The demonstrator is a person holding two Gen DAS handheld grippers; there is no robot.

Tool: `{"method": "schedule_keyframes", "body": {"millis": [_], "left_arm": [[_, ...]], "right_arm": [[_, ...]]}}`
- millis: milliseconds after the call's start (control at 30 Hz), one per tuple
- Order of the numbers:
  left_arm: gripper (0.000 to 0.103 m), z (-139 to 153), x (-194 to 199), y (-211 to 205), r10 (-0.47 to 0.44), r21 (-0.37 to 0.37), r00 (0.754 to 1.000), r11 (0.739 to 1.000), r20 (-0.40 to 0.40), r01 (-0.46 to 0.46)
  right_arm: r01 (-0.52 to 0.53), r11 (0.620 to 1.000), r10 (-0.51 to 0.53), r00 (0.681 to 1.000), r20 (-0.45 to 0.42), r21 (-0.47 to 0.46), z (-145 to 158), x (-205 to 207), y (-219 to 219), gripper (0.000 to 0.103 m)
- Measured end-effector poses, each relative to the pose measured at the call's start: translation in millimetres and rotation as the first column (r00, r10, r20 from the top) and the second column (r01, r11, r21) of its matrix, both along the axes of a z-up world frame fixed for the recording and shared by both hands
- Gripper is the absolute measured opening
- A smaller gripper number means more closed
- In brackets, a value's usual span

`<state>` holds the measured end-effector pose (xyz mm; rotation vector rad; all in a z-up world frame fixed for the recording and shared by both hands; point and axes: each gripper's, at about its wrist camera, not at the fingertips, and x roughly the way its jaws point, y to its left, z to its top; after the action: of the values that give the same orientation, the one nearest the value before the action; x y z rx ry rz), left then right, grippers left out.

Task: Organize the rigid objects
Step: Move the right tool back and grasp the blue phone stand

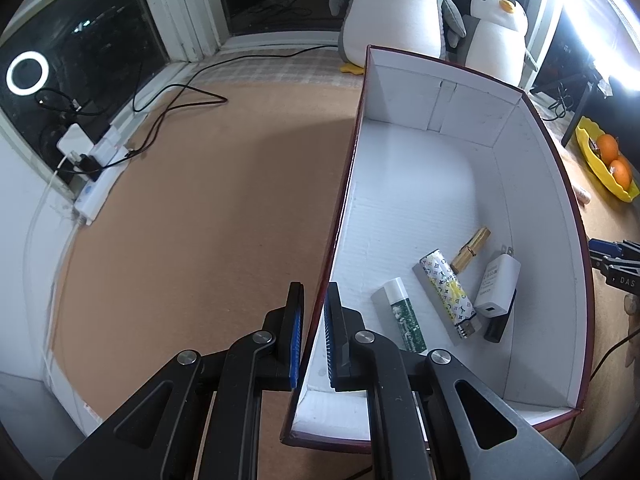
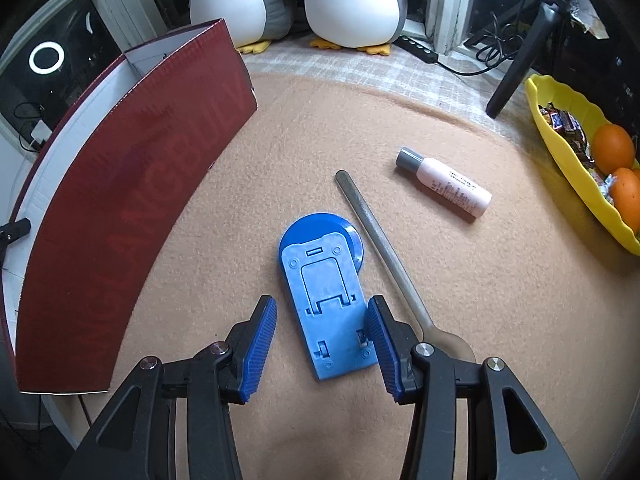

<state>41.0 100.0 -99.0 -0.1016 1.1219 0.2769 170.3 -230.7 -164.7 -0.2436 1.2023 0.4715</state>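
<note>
the left gripper [image 1: 314, 332] pinches the red cardboard box's [image 2: 120, 216] thin wall. right gripper [image 2: 322, 344], ribbed pads spread, straddles the flat blue plastic stand [image 2: 324, 300] on fuzzy tan cloth [image 2: 480, 280], open cloth beyond the slim metal file [image 2: 380, 248] just beside it.

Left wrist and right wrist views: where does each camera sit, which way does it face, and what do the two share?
Left wrist: on the left hand-held gripper, looking steeply down; its fingers clamp the red box's wall, four small items inside.
Right wrist: on the right hand-held gripper, looking steeply down at a blue phone stand between open fingers, beside a metal file and pink bottle.
Shared: the box, plush penguins, yellow fruit tray, tan mat.
</note>
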Motion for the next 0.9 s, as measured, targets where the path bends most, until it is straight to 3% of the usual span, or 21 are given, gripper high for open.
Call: {"method": "schedule_keyframes", "body": {"millis": [467, 633, 900], "left_arm": [[0.007, 0, 1, 0, 0.001, 0.0, 1.0, 1.0, -0.002, -0.001], [0.007, -1, 1, 1, 0.001, -0.007, 1.0, 1.0, 0.004, -0.001], [0.007, 0, -1, 1, -0.002, -0.02, 1.0, 1.0, 0.017, 0.002]], "right_arm": [[-0.021, 0.997, 0.02, 1.0, -0.021, -0.07, -16, 4, 9, 0.043], [-0.02, 0.995, 0.019, 1.0, -0.014, -0.093, -16, -1, 13, 0.033], [0.015, 0.997, -0.015, 1.0, -0.001, -0.075, -11, -13, 10, 0.033]]}}
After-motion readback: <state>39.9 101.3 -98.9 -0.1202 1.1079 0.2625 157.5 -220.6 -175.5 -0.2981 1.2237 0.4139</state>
